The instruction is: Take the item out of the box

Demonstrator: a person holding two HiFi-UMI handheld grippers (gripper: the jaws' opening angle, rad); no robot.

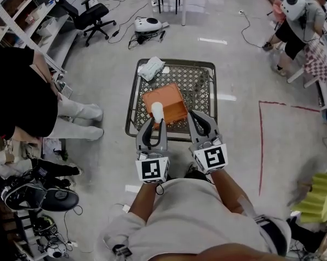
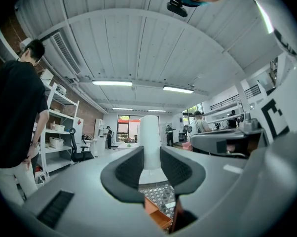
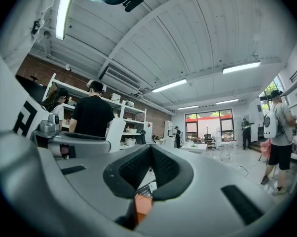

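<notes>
An open orange box (image 1: 166, 103) sits on a metal mesh table (image 1: 201, 78) right in front of me. My left gripper (image 1: 156, 123) is shut on a white cylinder (image 1: 158, 111), which stands upright over the box's near edge. In the left gripper view the white cylinder (image 2: 149, 141) rises between the dark pads, with the orange box (image 2: 158, 217) below. My right gripper (image 1: 199, 119) hovers just right of the box with its jaws together and nothing in them. In the right gripper view, a bit of the orange box (image 3: 142, 205) shows under the right gripper (image 3: 149, 155).
A white crumpled packet (image 1: 151, 68) lies on the table's far left corner. A person in black (image 1: 17, 91) stands at the left, another person (image 1: 296, 20) at the far right. An office chair (image 1: 87, 18), floor cables and a red tape line (image 1: 260, 145) surround the table.
</notes>
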